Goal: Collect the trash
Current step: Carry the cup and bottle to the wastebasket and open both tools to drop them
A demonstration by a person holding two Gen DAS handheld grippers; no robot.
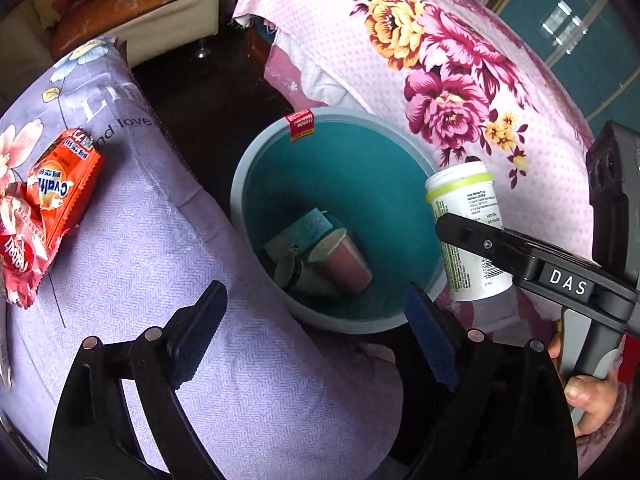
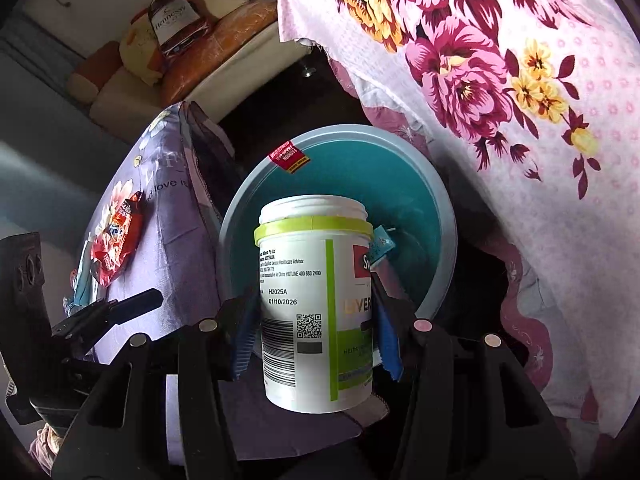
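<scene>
Nearest the right wrist camera, the right gripper [image 2: 316, 340] has its blue-padded fingers [image 2: 244, 336] closed about halfway against the sides of a lidless white supplement bottle [image 2: 308, 304] with a lime-green collar, held upright just at the near rim of the teal bin [image 1: 256, 168]. The left gripper [image 1: 316, 336] stands wide with nothing between its fingers, poised over the bin's near edge. A pink paper cup [image 1: 344, 260] and other scraps already lie at the bottom of the bin. The step in hand looks like dropping the bottle; next it needs carrying over the opening, then releasing. Farther left, an orange snack wrapper [image 1: 60, 188] waits on the lilac pillow [image 1: 160, 248], likely the left gripper's next pick.
</scene>
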